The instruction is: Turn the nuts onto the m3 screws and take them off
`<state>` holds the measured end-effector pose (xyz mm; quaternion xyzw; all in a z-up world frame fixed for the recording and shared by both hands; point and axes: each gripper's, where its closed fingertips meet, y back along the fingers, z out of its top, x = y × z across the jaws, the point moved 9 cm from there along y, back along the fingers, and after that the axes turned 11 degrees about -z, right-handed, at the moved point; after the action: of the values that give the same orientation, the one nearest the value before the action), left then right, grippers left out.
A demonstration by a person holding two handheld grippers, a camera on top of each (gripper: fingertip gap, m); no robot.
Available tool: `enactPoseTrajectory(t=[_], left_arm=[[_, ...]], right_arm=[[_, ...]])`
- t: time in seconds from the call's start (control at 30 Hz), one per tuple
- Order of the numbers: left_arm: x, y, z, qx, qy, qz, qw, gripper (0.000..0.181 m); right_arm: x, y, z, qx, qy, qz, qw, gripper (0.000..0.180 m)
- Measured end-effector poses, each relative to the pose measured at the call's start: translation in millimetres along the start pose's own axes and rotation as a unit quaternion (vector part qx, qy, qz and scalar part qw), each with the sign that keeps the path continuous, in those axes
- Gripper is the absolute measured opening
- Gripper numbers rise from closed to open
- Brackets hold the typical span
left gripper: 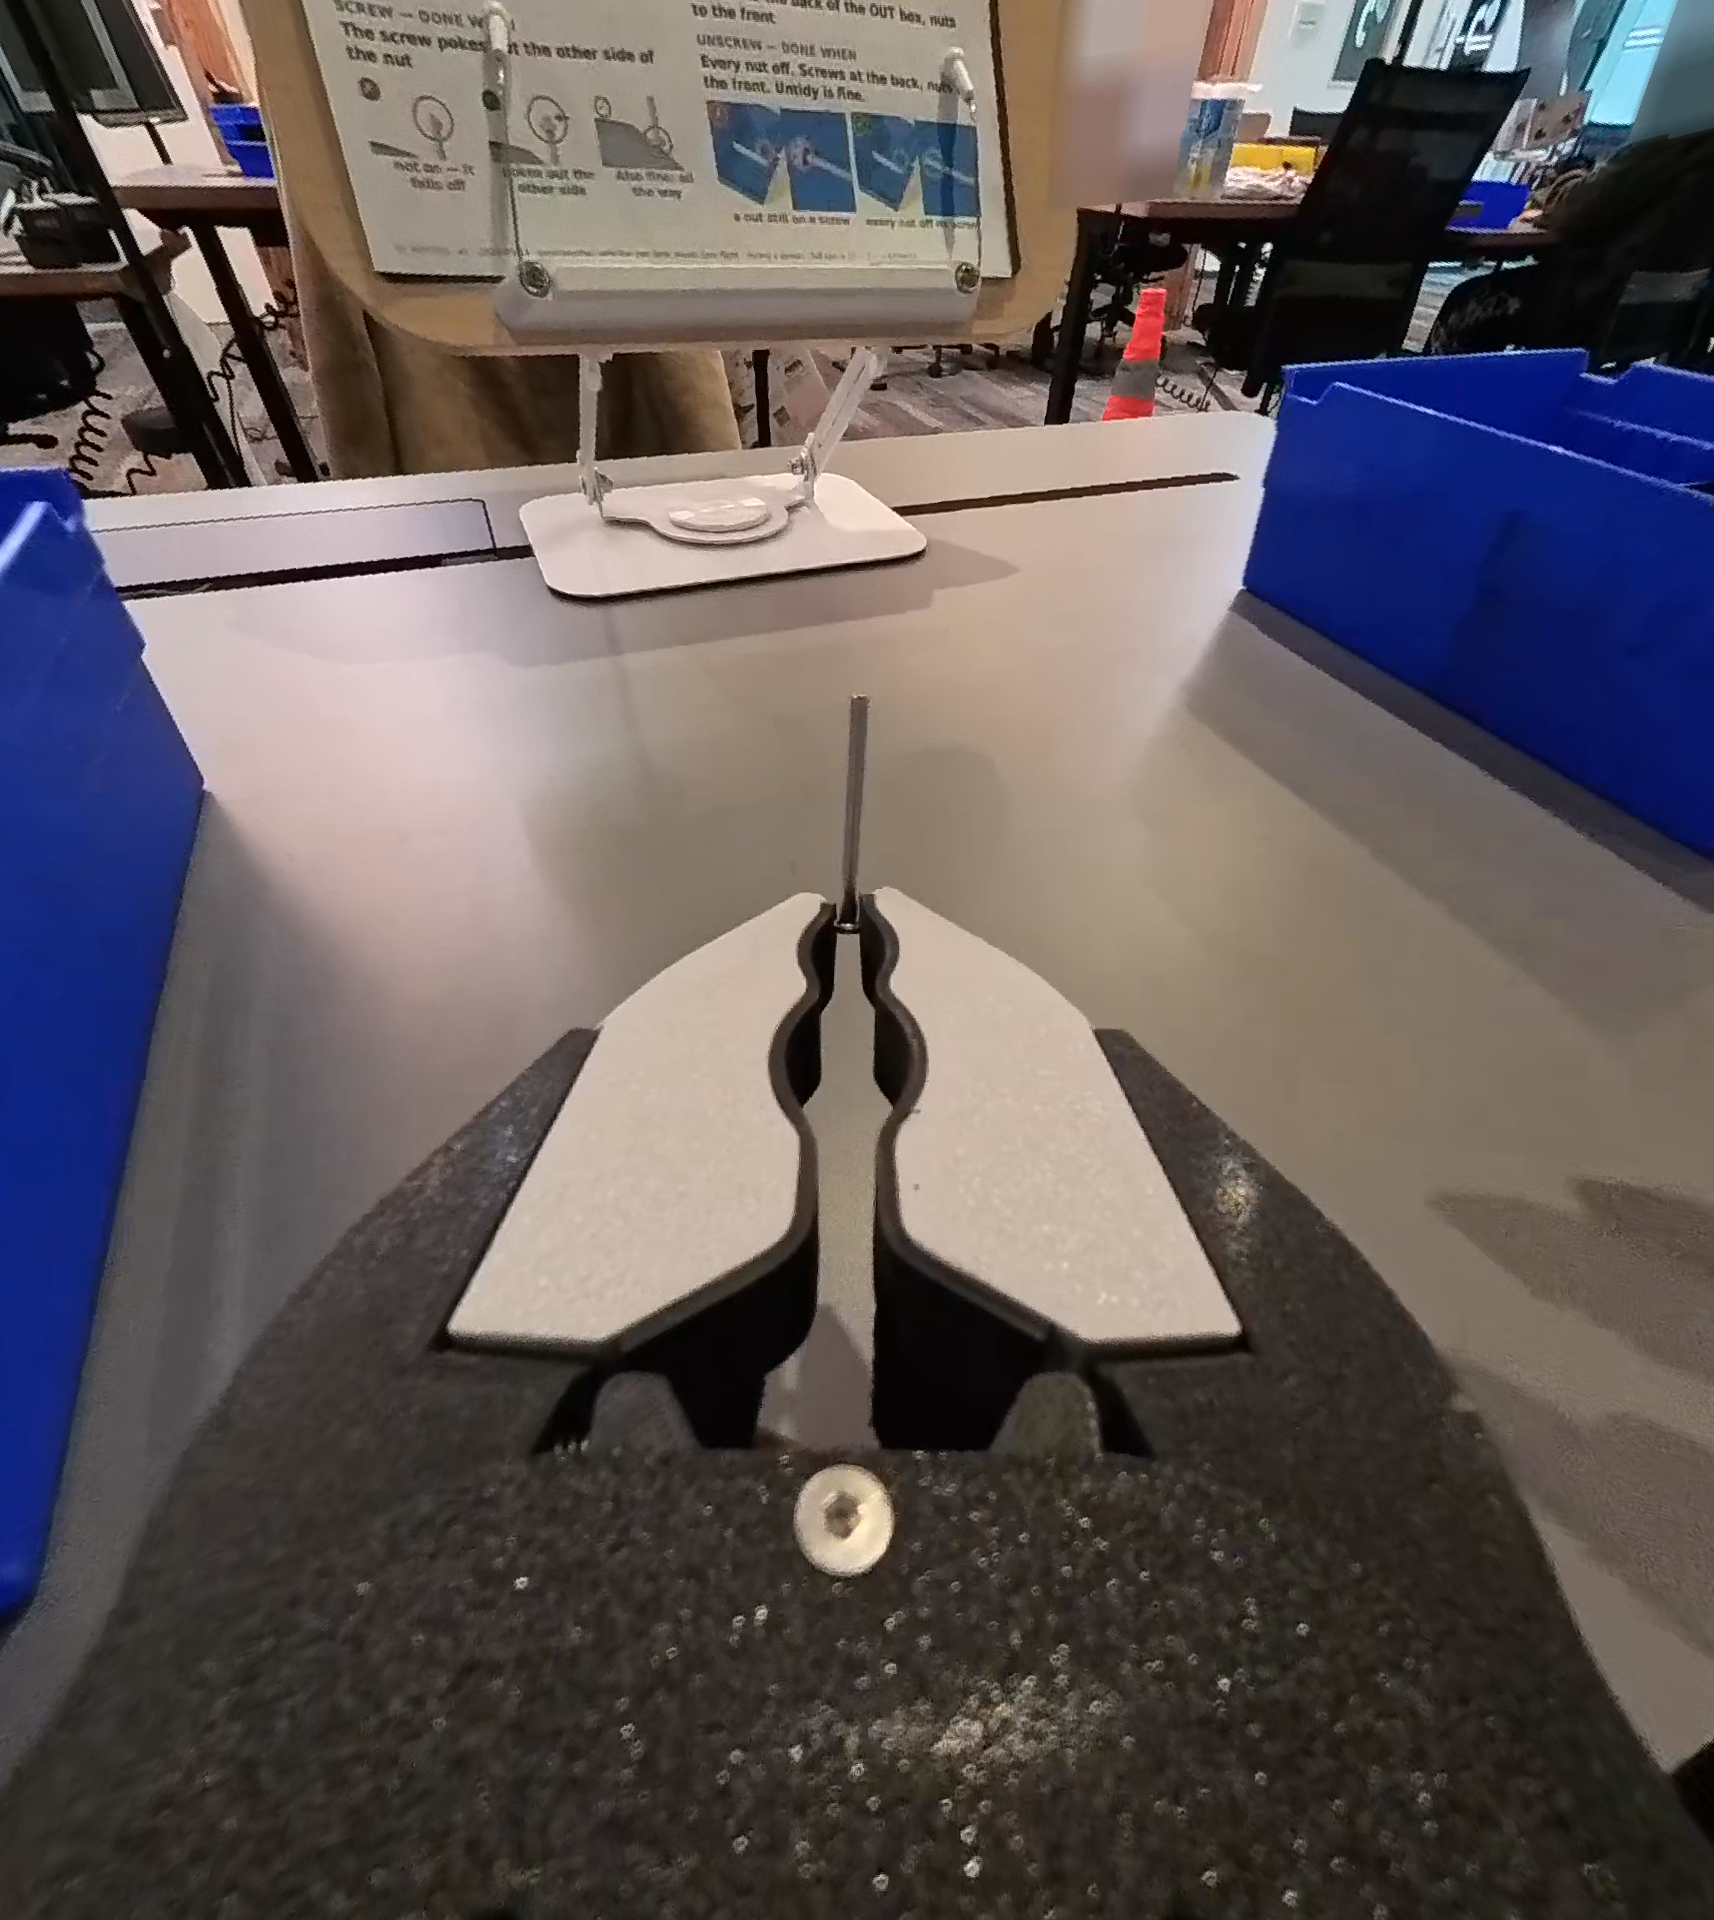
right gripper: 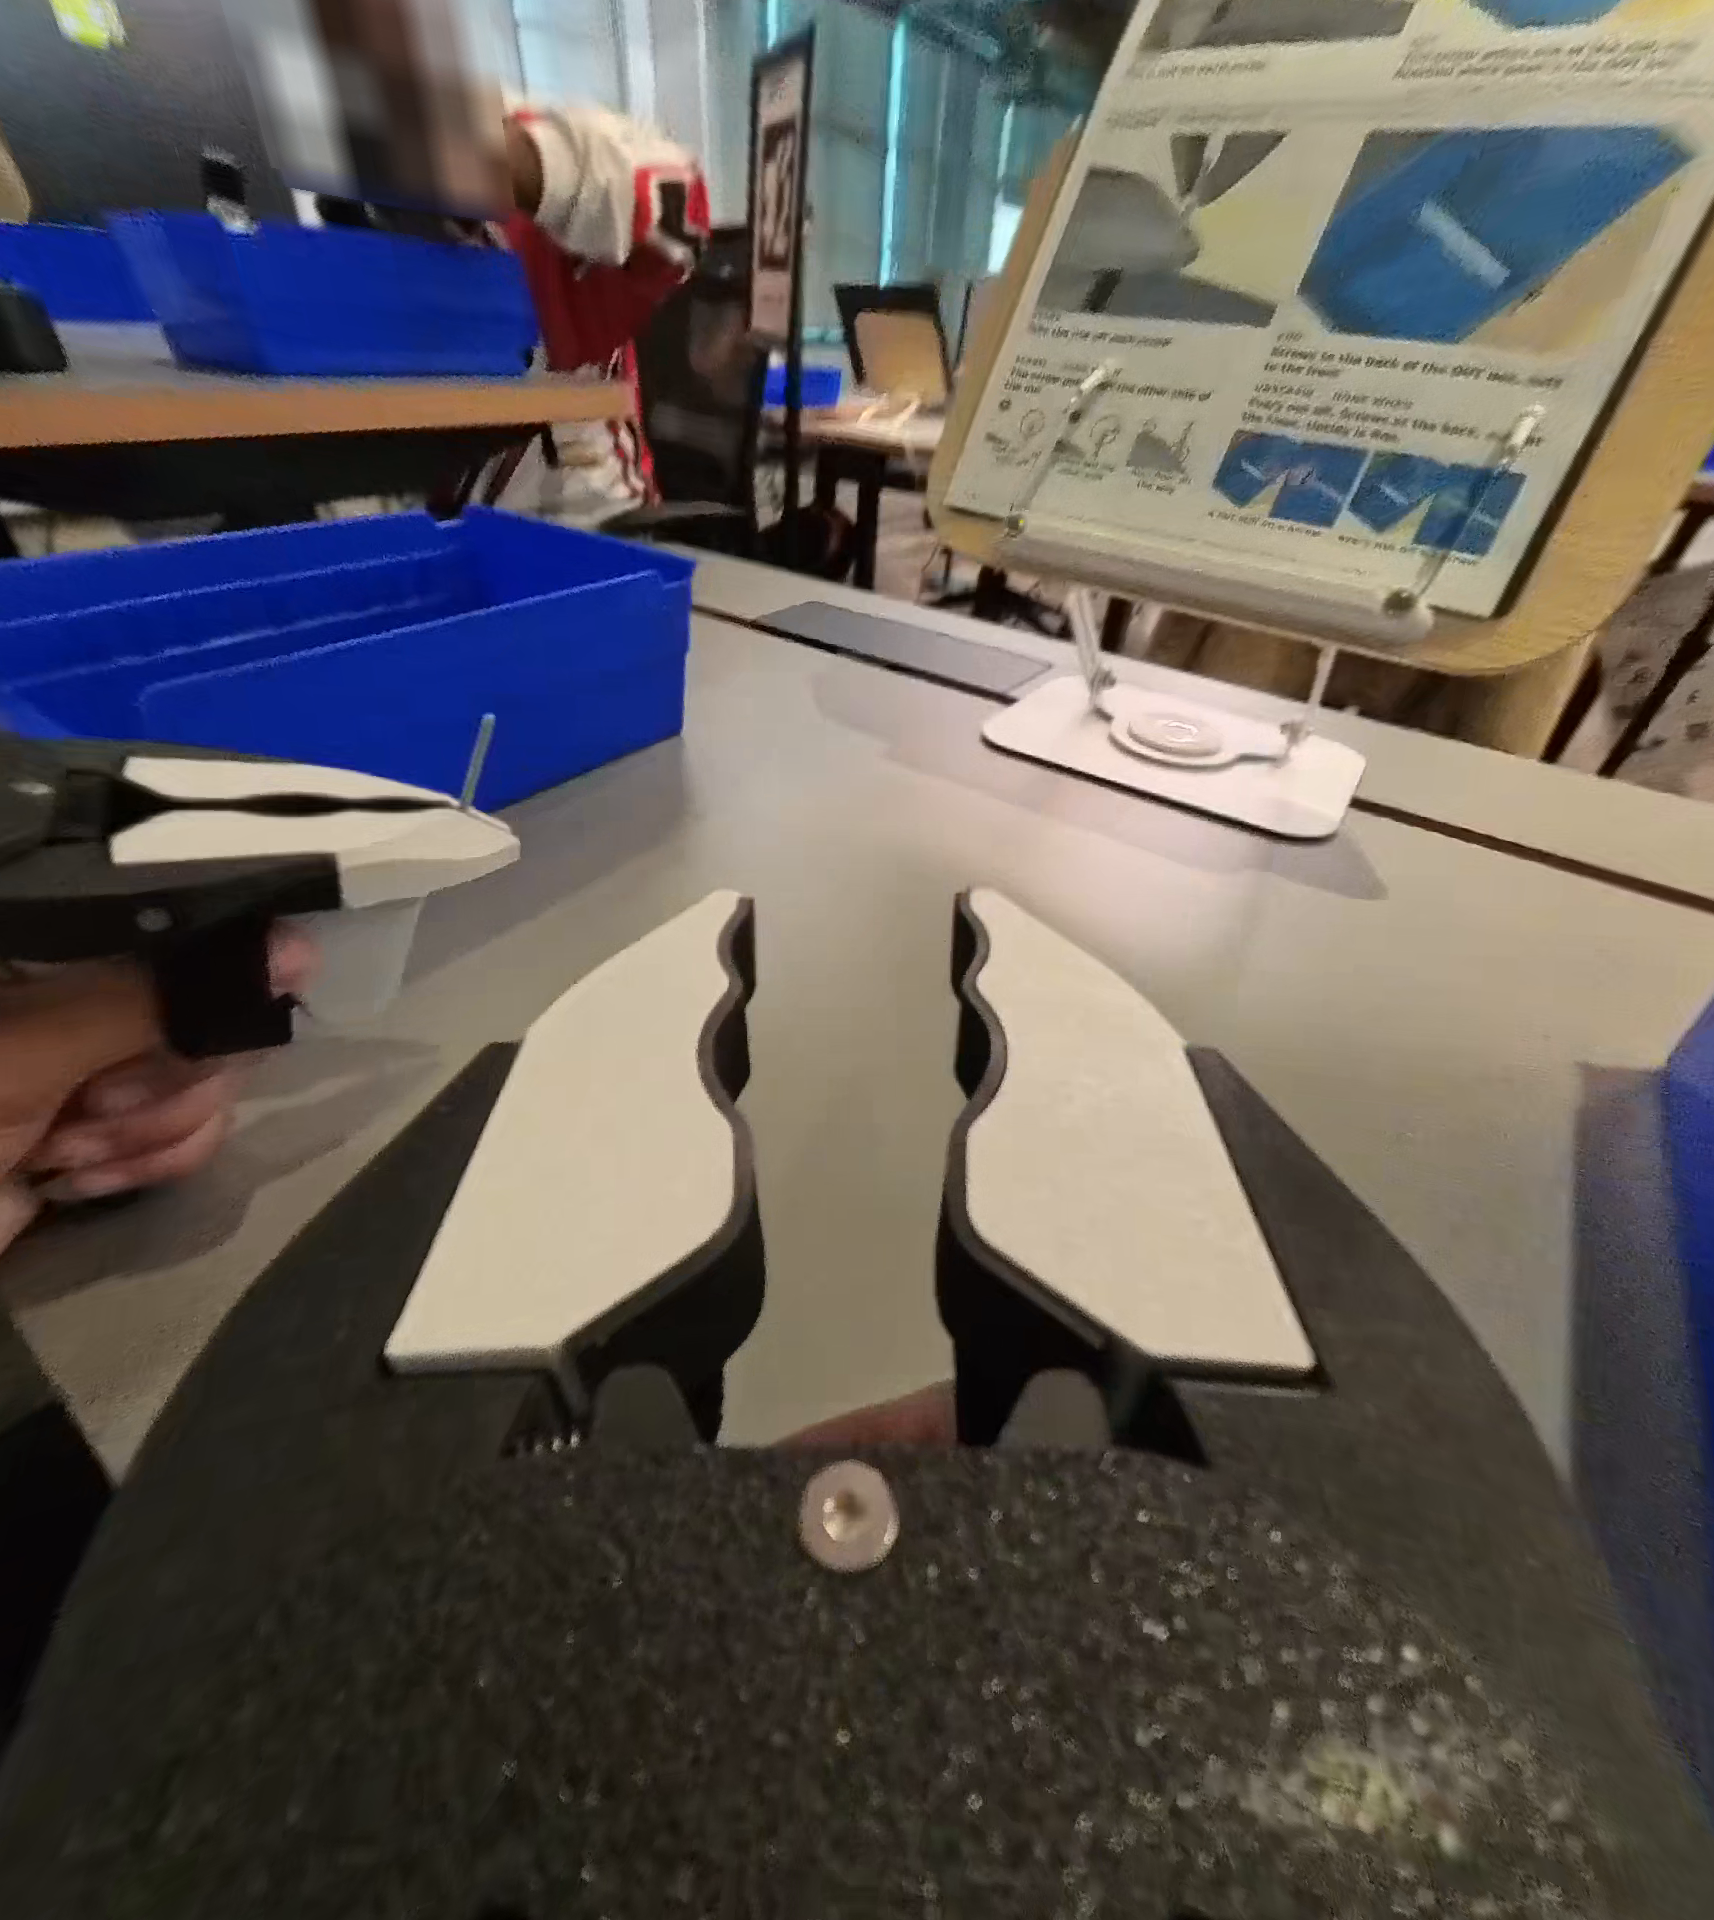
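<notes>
My left gripper (left gripper: 846,906) is shut on the head end of a thin m3 screw (left gripper: 855,800), whose shaft sticks out ahead of the fingertips above the grey table (left gripper: 1092,935). In the right wrist view this left gripper (right gripper: 463,808) shows at the left, held by a hand (right gripper: 32,1122), with the screw (right gripper: 477,761) standing up from its tips. My right gripper (right gripper: 853,914) is open and empty above the table, to the right of the left gripper. No nut shows on the screw.
A blue bin (left gripper: 22,987) stands at the table's left and another blue bin (left gripper: 1559,623) at the right. An instruction sheet on a white stand (left gripper: 728,530) stands at the back middle. A person (right gripper: 604,260) is at another table behind.
</notes>
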<state>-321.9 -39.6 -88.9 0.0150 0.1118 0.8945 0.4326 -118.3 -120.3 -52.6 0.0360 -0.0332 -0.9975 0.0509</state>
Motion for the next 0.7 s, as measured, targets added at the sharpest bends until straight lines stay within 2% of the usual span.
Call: enactPoseTrajectory(t=[0.17, 0.33, 0.4, 0.47, 0.57, 0.7], left_arm=[[0.5, -0.2, -0.1, 0.002, 0.003, -0.004, 1.0, 0.004], [-2.5, -2.5, -0.5, 0.013, -0.006, -0.029, 0.999, 0.004], [-6.4, -6.5, -0.2, 0.026, -0.012, -0.106, 0.994, 0.004], [-12.2, -11.4, 1.0, 0.048, -0.014, -0.225, 0.973, 0.004], [-17.7, -11.1, 12.9, 0.053, 0.014, -0.387, 0.92, 0.004], [-21.6, -9.3, 35.6, 0.053, 0.042, -0.528, 0.846, 0.004]], right_arm=[[21.6, -7.2, -29.9, 0.027, -0.042, 0.043, 0.998, 0.036], [19.2, -5.8, -29.7, 0.034, -0.059, 0.074, 0.995, 0.031], [20.3, -5.4, -23.6, 0.019, -0.041, 0.121, 0.992, 0.03], [20.7, -5.4, -11.6, 0.005, -0.037, 0.201, 0.979, 0.021], [15.3, -12.7, 5.2, 0.01, -0.049, 0.289, 0.956, 0.021], [11.0, -19.4, 17.6, 0.018, -0.068, 0.372, 0.925, 0.028]])
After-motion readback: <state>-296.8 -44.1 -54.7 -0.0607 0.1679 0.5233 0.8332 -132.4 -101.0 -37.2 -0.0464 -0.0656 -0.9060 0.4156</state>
